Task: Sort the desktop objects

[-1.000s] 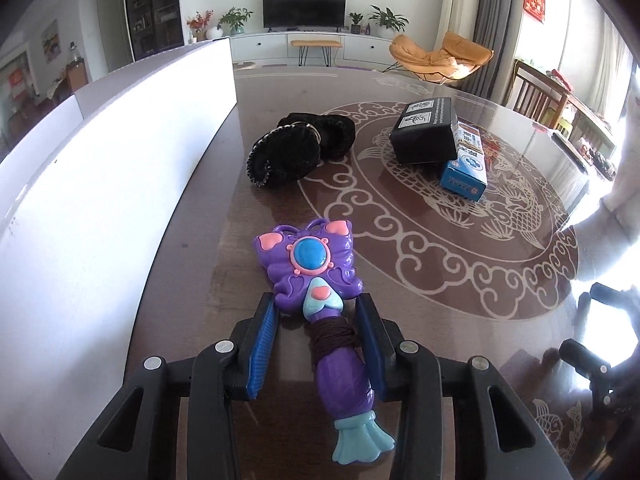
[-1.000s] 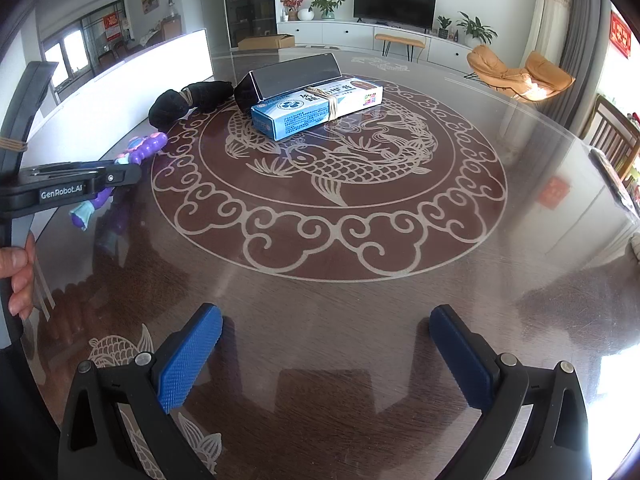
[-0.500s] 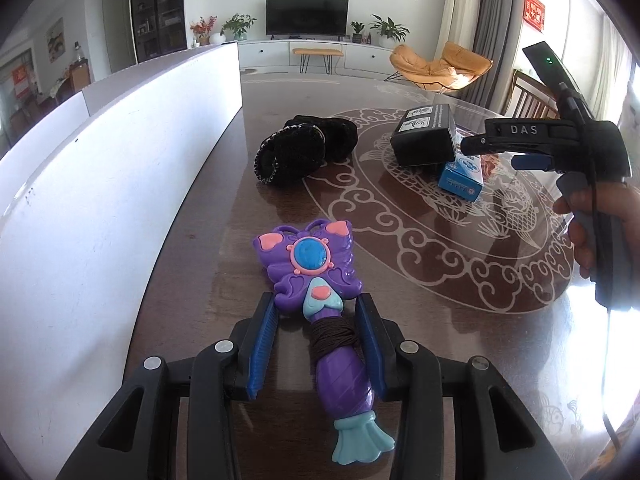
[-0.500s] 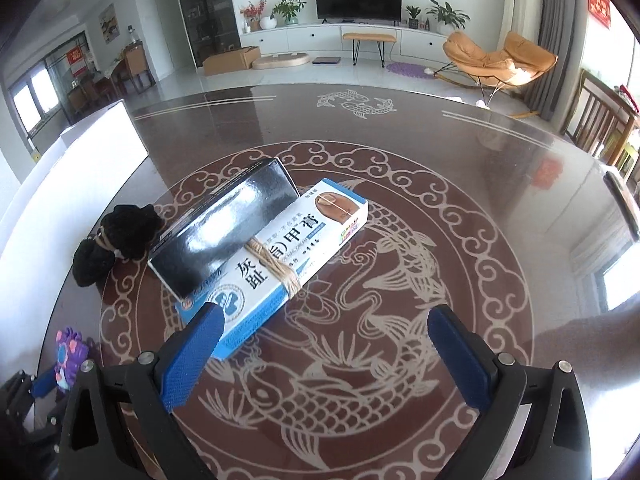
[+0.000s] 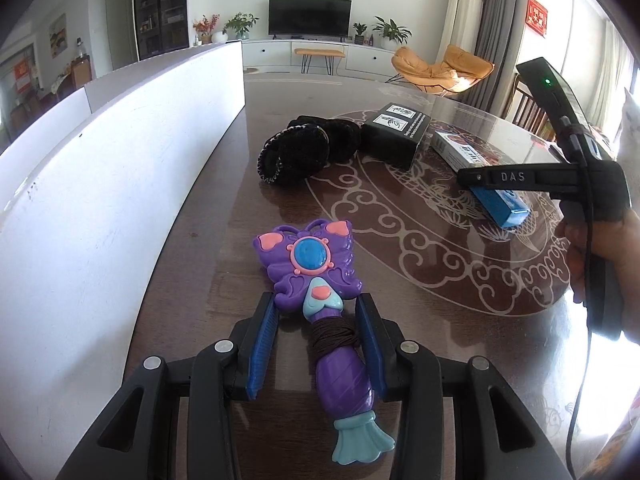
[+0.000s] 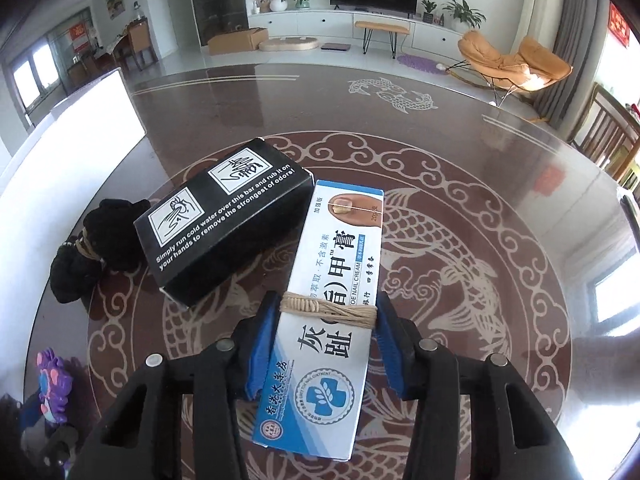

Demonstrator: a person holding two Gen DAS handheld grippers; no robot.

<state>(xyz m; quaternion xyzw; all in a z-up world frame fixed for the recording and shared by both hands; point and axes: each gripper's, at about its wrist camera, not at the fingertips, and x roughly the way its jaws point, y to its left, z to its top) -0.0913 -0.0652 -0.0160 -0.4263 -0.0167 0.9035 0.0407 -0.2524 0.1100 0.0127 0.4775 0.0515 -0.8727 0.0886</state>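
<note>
Right tongs closing on the nail cream box, left tongs around the toy wand

The nail cream box [image 6: 332, 316] lies at lower centre on the table [image 6: 500, 184], the right tongs [image 6: 326, 340] closing with pads at its sides; a black box [image 6: 224, 220] sits just left; the left tongs [image 5: 316, 344] straddle the purple wand [image 5: 320, 300], grip uncertain

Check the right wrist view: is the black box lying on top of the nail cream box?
No, the black box lies on the table beside the nail cream box, to its left.
</note>
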